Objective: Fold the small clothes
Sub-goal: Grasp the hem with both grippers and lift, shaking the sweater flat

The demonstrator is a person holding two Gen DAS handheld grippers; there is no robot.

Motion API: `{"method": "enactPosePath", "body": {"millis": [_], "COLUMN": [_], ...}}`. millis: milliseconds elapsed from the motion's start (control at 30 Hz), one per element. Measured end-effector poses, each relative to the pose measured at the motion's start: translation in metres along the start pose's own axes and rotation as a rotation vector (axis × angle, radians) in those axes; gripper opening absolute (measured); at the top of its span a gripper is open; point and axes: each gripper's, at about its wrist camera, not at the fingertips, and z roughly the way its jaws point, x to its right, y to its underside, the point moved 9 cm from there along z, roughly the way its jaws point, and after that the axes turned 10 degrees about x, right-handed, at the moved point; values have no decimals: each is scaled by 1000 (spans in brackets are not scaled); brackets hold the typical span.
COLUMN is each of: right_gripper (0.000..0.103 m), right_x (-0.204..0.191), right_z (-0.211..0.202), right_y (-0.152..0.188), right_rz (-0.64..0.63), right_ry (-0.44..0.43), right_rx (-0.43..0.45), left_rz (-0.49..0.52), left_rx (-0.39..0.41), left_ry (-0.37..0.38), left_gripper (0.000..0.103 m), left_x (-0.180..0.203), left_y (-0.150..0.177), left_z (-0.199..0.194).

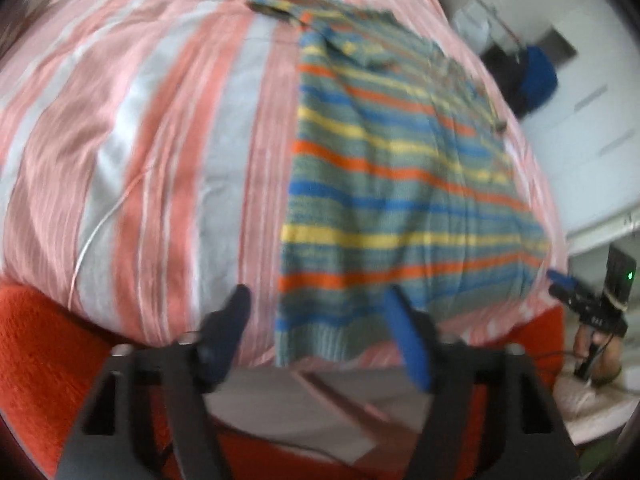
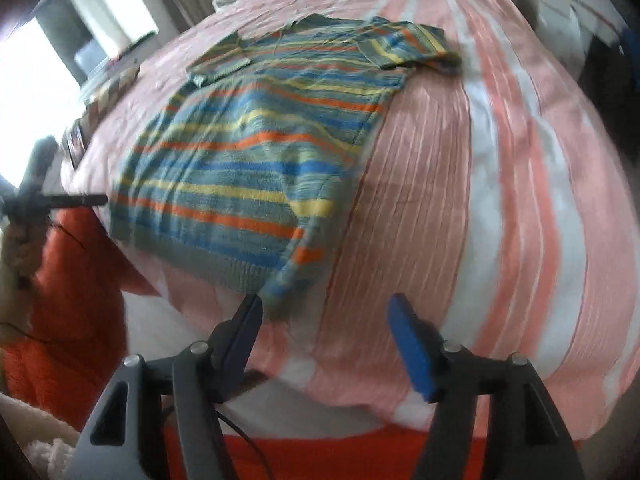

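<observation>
A small striped knit sweater [image 1: 384, 184], grey-green with blue, yellow and orange bands, lies flat on a pink and white striped bed cover [image 1: 132, 128]. Its hem faces me. It also shows in the right wrist view [image 2: 248, 160], with one side folded over along its right edge. My left gripper [image 1: 318, 300] is open and empty, just short of the hem's left corner. My right gripper [image 2: 326, 312] is open and empty, near the hem's right corner. The right gripper also appears at the far right of the left wrist view [image 1: 568, 284], and the left gripper at the left of the right wrist view [image 2: 80, 200].
An orange-red blanket [image 1: 44, 344] hangs along the near bed edge, also seen in the right wrist view [image 2: 80, 280]. A thin white cord [image 1: 100, 224] lies on the cover. A blue object [image 1: 536, 76] and white furniture stand beyond the bed's right side.
</observation>
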Motion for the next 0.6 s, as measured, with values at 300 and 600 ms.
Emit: {"method": "enactPosePath", "body": {"millis": [300,600], "right_gripper": [40,4], "right_x": [0,-16], "right_z": [57,-3], "right_y": [14,12], "right_rz": [149,272], "right_ry": [-76,-164], "right_rx": [-133,-150], "left_rz": [156,154], "left_rx": [-66,-50], "left_ry": [-124,-90], "left_gripper": [3,1], "left_x": [10,-4], "left_y": [16,13], "left_z": [47,-7]}}
